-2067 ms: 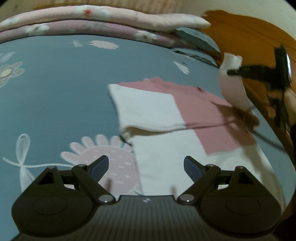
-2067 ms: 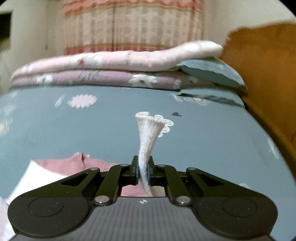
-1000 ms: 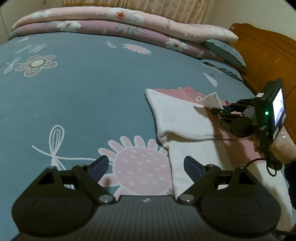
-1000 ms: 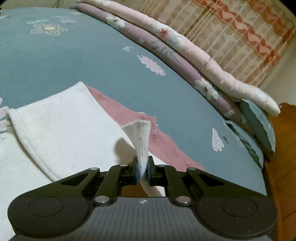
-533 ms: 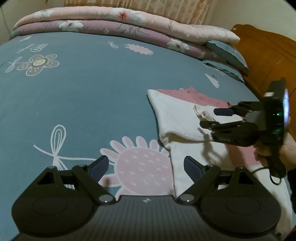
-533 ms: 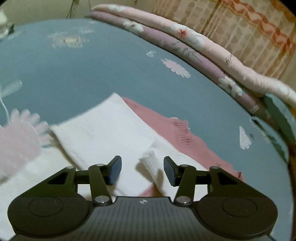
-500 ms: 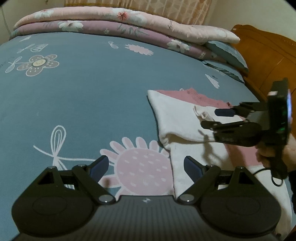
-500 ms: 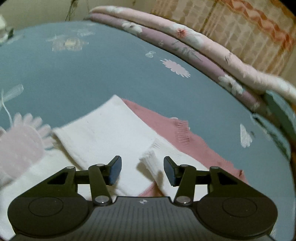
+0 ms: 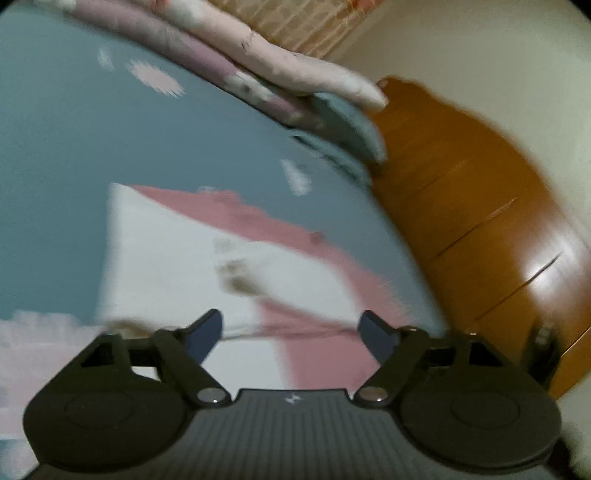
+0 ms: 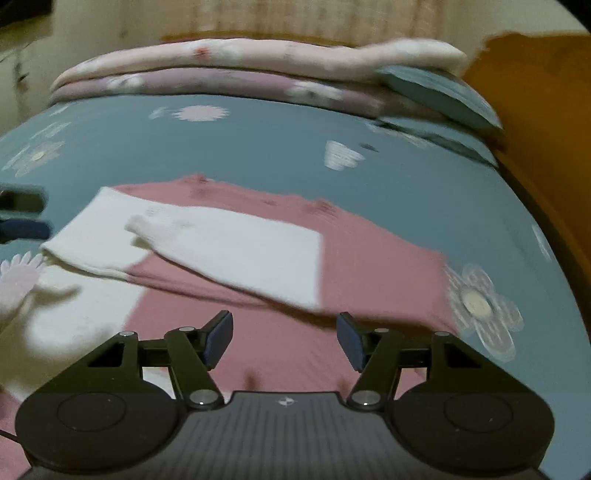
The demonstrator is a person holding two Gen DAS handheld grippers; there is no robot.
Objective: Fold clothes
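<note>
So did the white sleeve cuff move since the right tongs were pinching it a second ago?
Yes. The cuff has dropped from upright between the right tongs and now lies flat across the sweater, toward the left sleeve; the jaws are opening, nothing between them.

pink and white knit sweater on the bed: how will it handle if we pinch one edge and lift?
Probably floppy: the pink and white knit sweater lies flat on the blue floral bedsheet, its white sleeve draped limply across the body. Likely light, so it should lift easily. Folded layers may slide apart, since nothing pins them.

Grey-blue flowered bedsheet (image 10: 280,147), folded pink quilts (image 10: 236,62) — wooden headboard (image 9: 480,206), patterned curtain (image 9: 295,22)
</note>
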